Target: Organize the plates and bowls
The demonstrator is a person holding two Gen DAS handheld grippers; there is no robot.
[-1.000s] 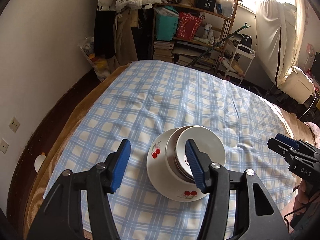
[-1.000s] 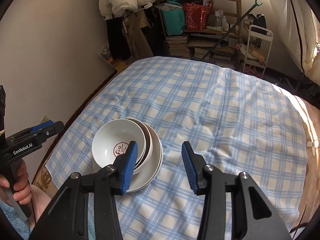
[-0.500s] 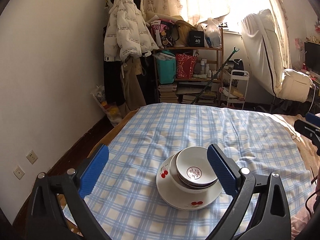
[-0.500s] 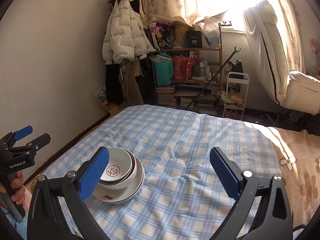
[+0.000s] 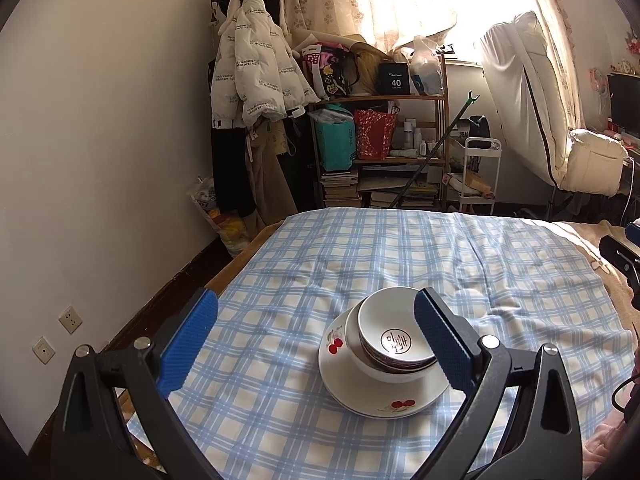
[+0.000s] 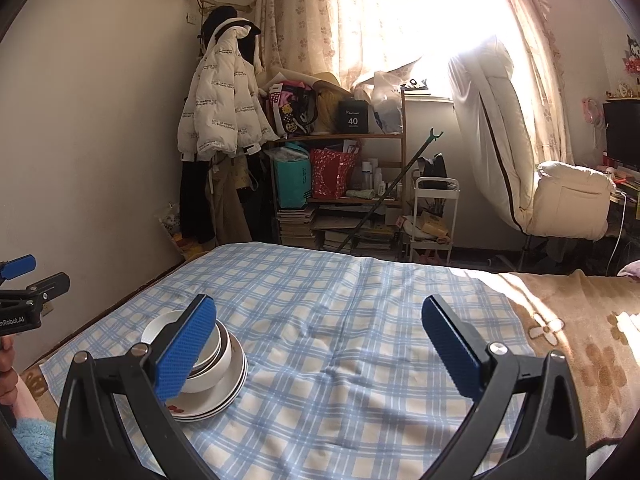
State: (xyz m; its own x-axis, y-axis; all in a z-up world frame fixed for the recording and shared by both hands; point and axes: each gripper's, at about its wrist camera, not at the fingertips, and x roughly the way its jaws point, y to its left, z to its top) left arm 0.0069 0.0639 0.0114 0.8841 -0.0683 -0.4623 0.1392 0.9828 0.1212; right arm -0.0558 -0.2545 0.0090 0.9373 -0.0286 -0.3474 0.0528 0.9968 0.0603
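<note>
Nested white bowls (image 5: 394, 332), the top one with a red seal mark inside, sit on stacked cherry-print plates (image 5: 384, 400) on the blue checked cloth (image 5: 400, 248). My left gripper (image 5: 316, 295) is open and empty, hovering in front of the stack, which shows past its right finger. My right gripper (image 6: 318, 301) is also open wide and empty. In its view the bowls (image 6: 218, 356) and plates (image 6: 228, 390) lie at lower left, partly hidden by its left finger. Each gripper shows at the edge of the other's view: the right gripper (image 5: 624, 242), the left gripper (image 6: 36, 274).
The cloth covers a bed with a brown flowered blanket (image 6: 580, 344) on the right. Beyond its far edge stand a cluttered wooden shelf (image 5: 384, 152), a hanging white coat (image 5: 256, 76), a small white cart (image 5: 480, 176) and a covered chair (image 5: 592, 168).
Both grippers opened wide and drew back from the stack, tilting up so more of the room shows. The bowls and plates stayed put on the cloth.
</note>
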